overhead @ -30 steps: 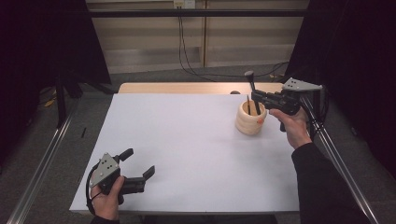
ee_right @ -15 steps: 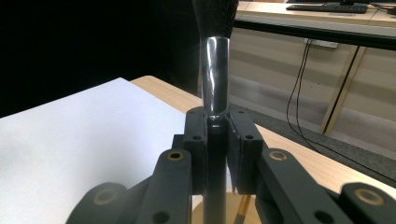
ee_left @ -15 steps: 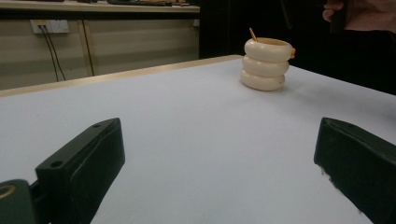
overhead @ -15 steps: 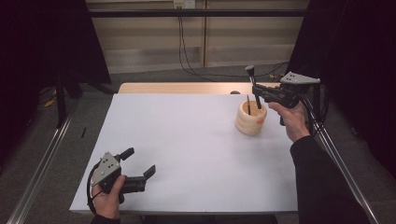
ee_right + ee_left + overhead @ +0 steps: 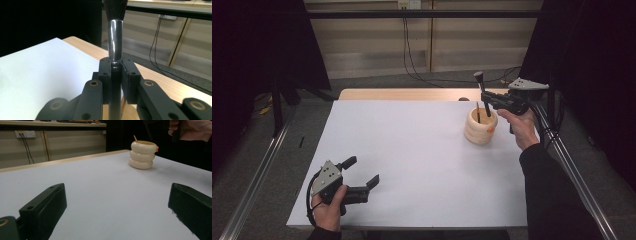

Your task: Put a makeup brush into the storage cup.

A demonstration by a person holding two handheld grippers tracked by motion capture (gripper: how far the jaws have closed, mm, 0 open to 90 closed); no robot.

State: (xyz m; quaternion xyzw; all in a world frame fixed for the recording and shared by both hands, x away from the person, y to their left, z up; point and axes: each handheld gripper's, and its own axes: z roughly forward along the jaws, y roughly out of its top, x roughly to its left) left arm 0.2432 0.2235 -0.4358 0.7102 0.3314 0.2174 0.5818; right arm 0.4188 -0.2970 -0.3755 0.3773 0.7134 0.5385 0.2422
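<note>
A cream, three-ringed holder (image 5: 480,131) stands at the right of the white table (image 5: 412,150), with a thin stick (image 5: 477,111) poking out of it. My right gripper (image 5: 488,100) is shut on the handle of a makeup brush (image 5: 482,92), just above the holder. The brush stands nearly upright, bristles up, its lower end at the holder's mouth. The right gripper view shows the pads (image 5: 105,75) clamping the brush (image 5: 115,37) below its shiny metal collar. My left gripper (image 5: 361,171) rests open at the near left, nothing between its jaws. From it the holder (image 5: 142,155) stands far off.
A small orange piece (image 5: 490,129) sticks to the holder's right side. A bare wooden strip (image 5: 402,94) runs along the table's far edge. Metal rails (image 5: 572,170) flank the table, and cables (image 5: 412,55) hang on the back wall.
My right hand has shifted slightly toward the far edge, carrying the brush, which stays over the holder. The left hand has not moved.
</note>
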